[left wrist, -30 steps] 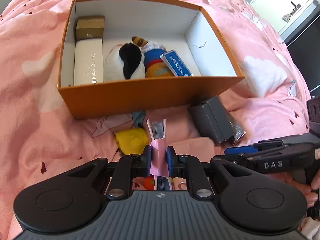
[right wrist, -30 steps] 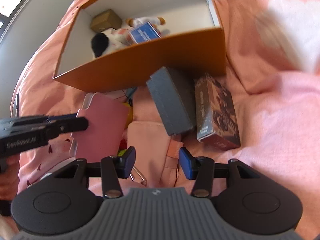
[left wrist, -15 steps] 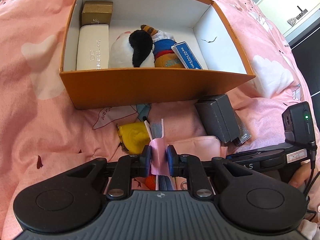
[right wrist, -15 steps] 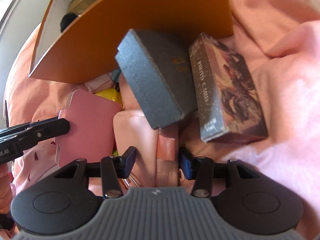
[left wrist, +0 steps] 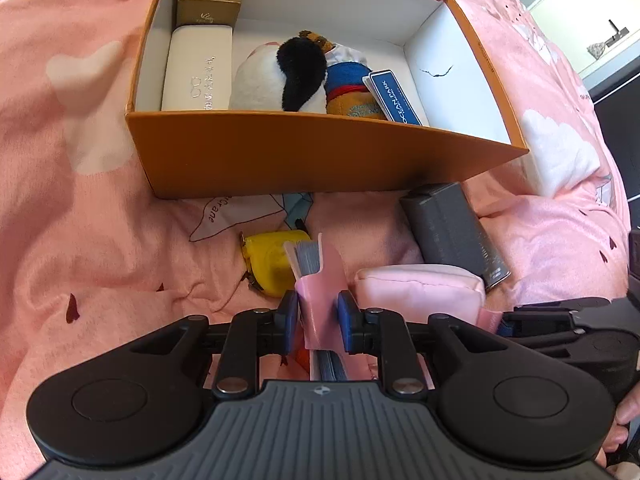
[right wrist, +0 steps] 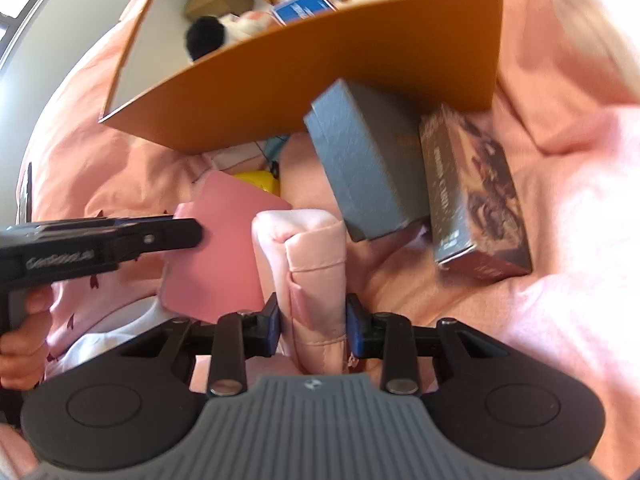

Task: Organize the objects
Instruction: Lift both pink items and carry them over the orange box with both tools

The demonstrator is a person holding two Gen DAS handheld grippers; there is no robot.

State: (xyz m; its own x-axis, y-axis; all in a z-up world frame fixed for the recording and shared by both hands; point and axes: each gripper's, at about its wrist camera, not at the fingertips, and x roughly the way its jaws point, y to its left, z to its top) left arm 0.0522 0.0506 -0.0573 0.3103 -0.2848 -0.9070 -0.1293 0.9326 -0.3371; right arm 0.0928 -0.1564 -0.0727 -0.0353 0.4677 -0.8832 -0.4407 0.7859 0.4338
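My left gripper [left wrist: 319, 322] is shut on a pink notebook [left wrist: 320, 292] held on edge over the bed, and its jaws are opening, so the cover splays a little. From the right wrist, the notebook [right wrist: 224, 248] shows as a flat pink face. My right gripper [right wrist: 313, 324] is closing on a pink padded pouch [right wrist: 312, 248], with both pads against its sides. The pouch [left wrist: 416, 292] lies just right of the notebook. Beyond both stands the orange box [left wrist: 320, 156], open at the top.
The box holds a gold box [left wrist: 208, 4], a white case [left wrist: 196, 76], a plush toy [left wrist: 280, 76] and a blue card [left wrist: 392, 96]. A grey box [right wrist: 368, 160], a brown card box [right wrist: 476, 196] and a yellow tape measure [left wrist: 272, 264] lie on the pink bedspread [left wrist: 100, 220].
The right gripper's jaws have closed from wide apart onto the pink pouch, which now stands up between them. The left gripper sank slightly toward the bed, and the notebook's cover spread.
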